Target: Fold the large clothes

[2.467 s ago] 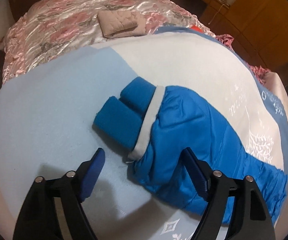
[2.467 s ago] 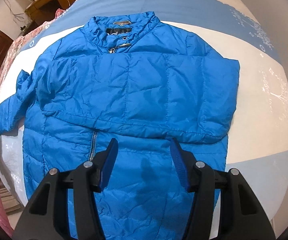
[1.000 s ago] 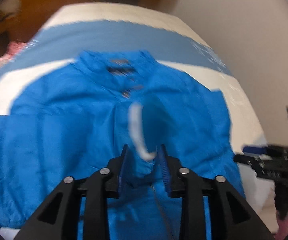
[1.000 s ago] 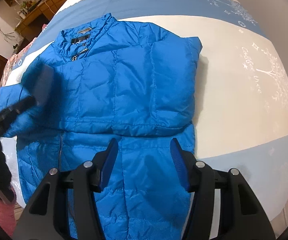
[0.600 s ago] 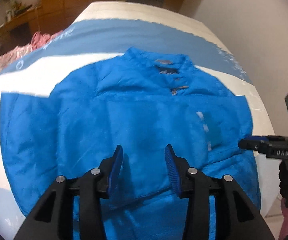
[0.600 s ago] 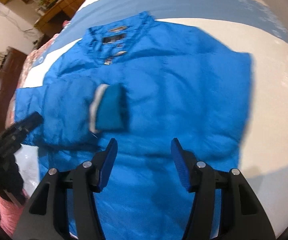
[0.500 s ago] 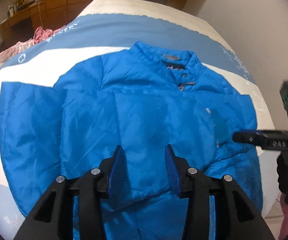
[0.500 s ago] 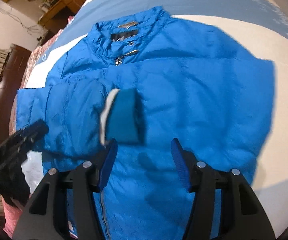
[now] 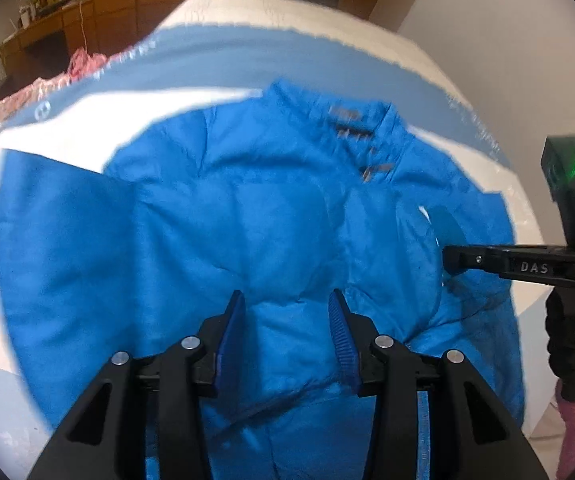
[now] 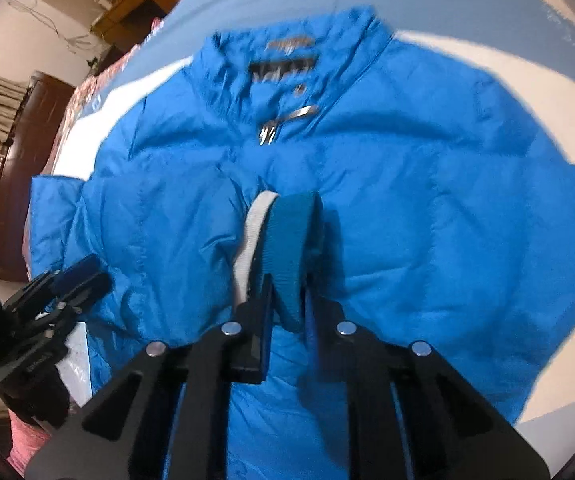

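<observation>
A blue padded jacket [image 9: 247, 232] lies front up on the bed, collar [image 10: 291, 60] at the far side, both sleeves folded across the chest. My right gripper [image 10: 287, 296] is shut on the teal knit cuff [image 10: 291, 236] with its white band, over the jacket's middle. In the left wrist view the right gripper [image 9: 453, 260] reaches in from the right at the cuff [image 9: 443, 228]. My left gripper [image 9: 285, 316] is open and empty above the jacket's lower chest. It also shows at the left edge of the right wrist view [image 10: 75, 280].
The bed cover [image 9: 227, 56] is blue and white. A pink floral quilt [image 9: 15, 100] lies at the far left. Wooden cabinets [image 9: 135, 8] stand behind the bed and a white wall [image 9: 487, 40] runs along its right side.
My left gripper carried the left sleeve across the chest and let it go. My right gripper has moved in and closed on that sleeve's cuff.
</observation>
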A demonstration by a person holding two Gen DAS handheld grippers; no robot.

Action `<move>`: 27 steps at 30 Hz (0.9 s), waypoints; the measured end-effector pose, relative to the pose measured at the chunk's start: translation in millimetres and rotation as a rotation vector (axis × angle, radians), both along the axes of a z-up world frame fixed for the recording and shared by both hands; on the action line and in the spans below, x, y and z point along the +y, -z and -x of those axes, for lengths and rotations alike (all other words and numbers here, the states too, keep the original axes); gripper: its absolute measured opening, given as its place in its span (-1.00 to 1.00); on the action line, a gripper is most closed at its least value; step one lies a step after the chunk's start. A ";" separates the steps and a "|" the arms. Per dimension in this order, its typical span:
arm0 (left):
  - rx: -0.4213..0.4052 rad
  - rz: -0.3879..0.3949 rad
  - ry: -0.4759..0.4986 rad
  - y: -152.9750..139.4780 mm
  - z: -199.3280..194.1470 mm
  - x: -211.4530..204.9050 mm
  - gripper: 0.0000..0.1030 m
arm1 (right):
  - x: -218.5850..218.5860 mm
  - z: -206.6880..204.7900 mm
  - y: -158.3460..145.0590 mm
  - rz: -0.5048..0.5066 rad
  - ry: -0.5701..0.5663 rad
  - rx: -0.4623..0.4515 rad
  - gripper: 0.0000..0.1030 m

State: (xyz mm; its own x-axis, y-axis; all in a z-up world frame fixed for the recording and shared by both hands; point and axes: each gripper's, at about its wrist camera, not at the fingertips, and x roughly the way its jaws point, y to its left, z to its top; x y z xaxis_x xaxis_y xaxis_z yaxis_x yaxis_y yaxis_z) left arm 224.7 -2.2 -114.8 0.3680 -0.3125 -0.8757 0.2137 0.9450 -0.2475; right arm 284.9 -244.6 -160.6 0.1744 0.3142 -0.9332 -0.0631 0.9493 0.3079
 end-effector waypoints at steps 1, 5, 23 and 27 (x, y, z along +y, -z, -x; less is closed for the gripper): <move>-0.022 0.006 -0.008 -9.3 1.1 2.9 -0.17 | -7.9 2.0 -5.3 0.012 0.010 -0.014 -0.75; -0.076 -0.001 -0.026 -27.9 -1.9 11.4 -0.17 | -49.7 14.0 -21.8 0.063 0.088 -0.048 -0.75; 0.016 -0.146 -0.030 42.2 -29.7 10.8 -0.16 | -118.4 34.2 31.0 0.141 0.209 0.056 -0.72; -0.001 -0.144 -0.038 22.7 -31.3 13.8 -0.17 | -118.1 38.7 0.3 0.174 0.215 -0.001 -0.60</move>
State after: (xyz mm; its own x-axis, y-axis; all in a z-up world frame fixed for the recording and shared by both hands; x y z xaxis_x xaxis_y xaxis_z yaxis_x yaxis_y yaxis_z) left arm 256.0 11.6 -137.5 0.3784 -0.1693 -0.9100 0.1772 0.9782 -0.1082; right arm 246.2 -362.7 -160.8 0.2201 0.1047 -0.9698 0.1451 0.9796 0.1387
